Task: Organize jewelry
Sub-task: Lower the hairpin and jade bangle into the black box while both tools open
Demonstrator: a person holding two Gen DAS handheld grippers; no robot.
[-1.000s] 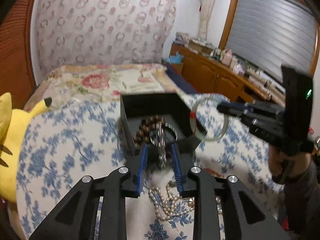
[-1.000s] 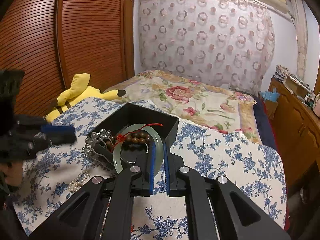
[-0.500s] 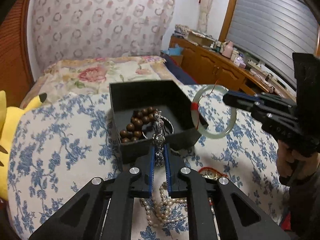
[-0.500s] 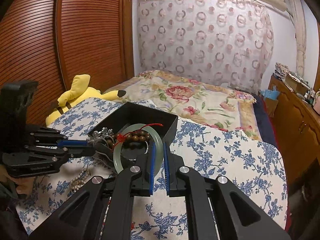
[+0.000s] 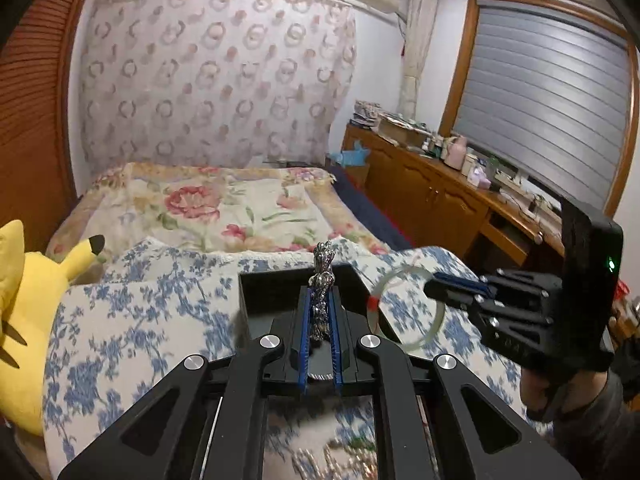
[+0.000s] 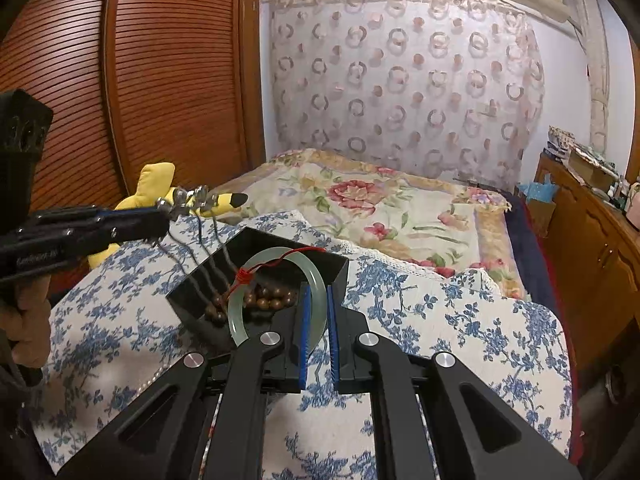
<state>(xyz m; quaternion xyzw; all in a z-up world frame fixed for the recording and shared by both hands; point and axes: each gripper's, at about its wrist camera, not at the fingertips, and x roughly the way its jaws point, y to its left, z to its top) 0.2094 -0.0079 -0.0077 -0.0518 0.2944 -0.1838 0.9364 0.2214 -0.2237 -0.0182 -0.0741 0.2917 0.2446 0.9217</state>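
Jewelry under inspection: we find a silver chain (image 5: 321, 300) clamped in the left gripper (image 5: 320, 320), lifted above the black box (image 6: 280, 248). We find the jade bangle (image 6: 276, 276), red cord attached, pinched by its rim in the right gripper (image 6: 317, 320) over the same box. Brown wooden beads (image 6: 264, 300) lie inside. We note the box on a blue-flowered cloth (image 6: 460, 320), a yellow plush toy (image 5: 24, 320) beside it.

The room is evenly, rather dimly lit; no strong shadows are cast. Straight lines are bowed by fisheye distortion, and corners are vignetted black. The blue-flowered white bedspread (image 5: 132, 320) is smeared by motion blur.
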